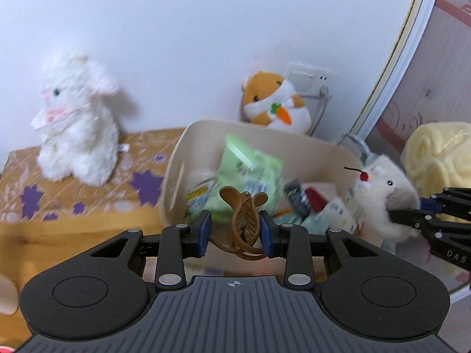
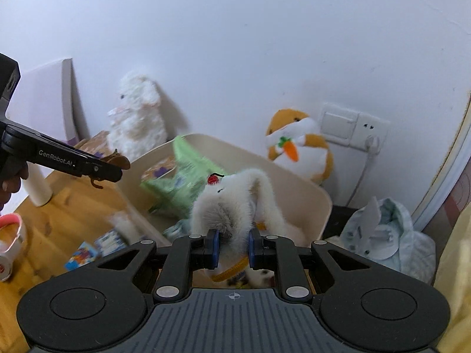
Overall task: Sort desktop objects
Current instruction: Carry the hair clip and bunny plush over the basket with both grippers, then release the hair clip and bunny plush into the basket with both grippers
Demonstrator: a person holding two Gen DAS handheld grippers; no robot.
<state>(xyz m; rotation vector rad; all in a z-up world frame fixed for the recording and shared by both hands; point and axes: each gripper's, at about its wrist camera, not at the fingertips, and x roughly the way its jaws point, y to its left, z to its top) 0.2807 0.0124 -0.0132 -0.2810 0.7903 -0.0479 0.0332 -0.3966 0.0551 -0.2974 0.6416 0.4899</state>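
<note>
My left gripper [image 1: 235, 231] is shut on a brown hair claw clip [image 1: 243, 220], held up in front of a cream bin [image 1: 203, 135]. From the right wrist view the left gripper [image 2: 113, 170] shows at the left with the brown hair claw clip [image 2: 117, 160] in its tip. My right gripper [image 2: 233, 248] is shut on a white and grey furry plush toy [image 2: 235, 203] with a red bead, held over the cream bin [image 2: 309, 194]. In the left wrist view that plush toy [image 1: 382, 197] hangs at the right from the right gripper [image 1: 400, 217].
The bin holds a green packet [image 1: 250, 170] and other packets. A white plush lamb [image 1: 76, 129] sits on a patterned box [image 1: 138, 182]. An orange hamster plush [image 2: 300, 147] leans by a wall socket [image 2: 353, 126]. Light blue cloth [image 2: 388, 232] lies at right; pink headphones [image 2: 11, 241] at left.
</note>
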